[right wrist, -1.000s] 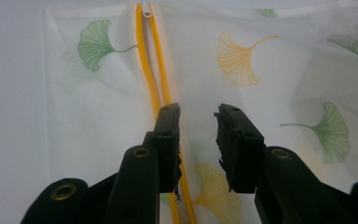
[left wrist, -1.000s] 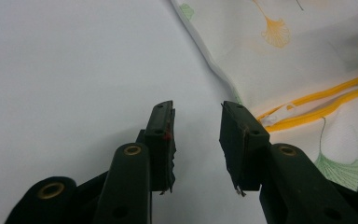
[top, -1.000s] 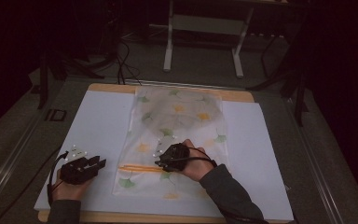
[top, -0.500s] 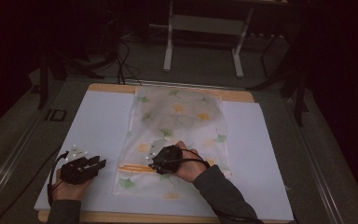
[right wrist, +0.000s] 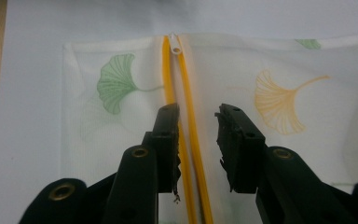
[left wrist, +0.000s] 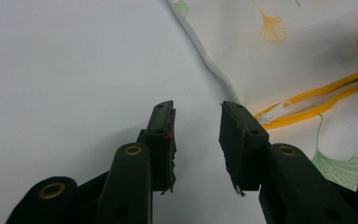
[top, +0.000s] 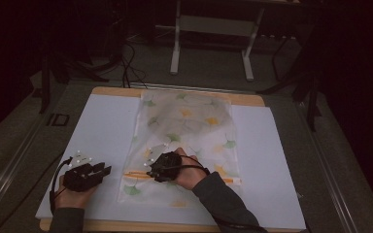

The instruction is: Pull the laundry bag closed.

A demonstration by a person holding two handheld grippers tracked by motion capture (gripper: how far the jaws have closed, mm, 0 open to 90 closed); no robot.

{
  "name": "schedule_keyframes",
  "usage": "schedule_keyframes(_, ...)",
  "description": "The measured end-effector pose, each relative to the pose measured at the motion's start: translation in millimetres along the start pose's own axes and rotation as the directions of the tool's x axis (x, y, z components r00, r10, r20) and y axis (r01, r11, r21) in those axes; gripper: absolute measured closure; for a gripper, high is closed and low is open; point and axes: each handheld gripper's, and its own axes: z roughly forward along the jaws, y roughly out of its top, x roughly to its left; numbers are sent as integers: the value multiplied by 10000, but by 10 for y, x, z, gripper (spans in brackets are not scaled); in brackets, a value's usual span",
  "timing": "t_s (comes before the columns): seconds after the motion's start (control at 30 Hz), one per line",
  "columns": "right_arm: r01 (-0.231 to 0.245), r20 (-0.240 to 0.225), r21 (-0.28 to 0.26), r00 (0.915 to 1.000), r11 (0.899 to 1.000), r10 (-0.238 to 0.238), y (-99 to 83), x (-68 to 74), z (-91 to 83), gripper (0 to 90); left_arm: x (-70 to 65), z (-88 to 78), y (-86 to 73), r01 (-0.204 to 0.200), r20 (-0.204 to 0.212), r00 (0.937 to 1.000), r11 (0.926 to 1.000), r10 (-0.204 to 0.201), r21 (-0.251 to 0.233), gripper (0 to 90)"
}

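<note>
So on the left side, the left gripper (top: 106, 169) sits low on the white sheet (top: 97, 131) that covers the table, held in the person's left hand (top: 73, 196). Its jaws are spread with nothing between them, just bare white surface, and they've closed a touch in the last half second. In the left gripper view (left wrist: 196, 122) the mesh bag (left wrist: 307, 56) lies ahead and off to the right of the jaws, with its corner edge just past the right jaw tip. The bag is white-ish, see-through fabric printed with green and yellow ginkgo leaves. Its yellow zipper (left wrist: 326, 95) runs away to the right from that corner, and the little white zipper pull (left wrist: 279, 108) sits right near the jaw tip, not touching as far as I can tell.

Moving right, the right gripper (top: 151, 171) is over the near part of the bag (top: 184, 131), pointing left along the zipper (top: 136, 174). In the right gripper view (right wrist: 196, 116) its jaws are spread too, nothing pinched. The zipper (right wrist: 186, 93) runs straight ahead from under the left jaw, ending at the pull (right wrist: 175, 43) at the bag's far edge. A green leaf print (right wrist: 116, 81) lies left of the jaws and a yellow leaf print (right wrist: 279, 100) to the right.
</note>
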Motion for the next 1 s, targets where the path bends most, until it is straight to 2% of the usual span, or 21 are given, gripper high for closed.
schedule_keyframes(0.47,173,-186,-21,9997,9998,-174,88,56,209,680,0,-4,-1,-16,69,10000,10000,16,8,668)
schedule_keyframes(0.67,205,-221,168,9996,9996,-201,146,52,309,743,6,-7,2,6,62,10000,10000,-6,-2,668)
schedule_keyframes(0.8,206,-226,75,9995,9998,-204,186,47,367,761,11,-11,2,-3,72,10000,10000,3,3,668)
schedule_keyframes(1.0,321,-305,264,9990,9991,-313,243,43,450,765,11,-10,0,-4,70,10000,10000,4,9,668)
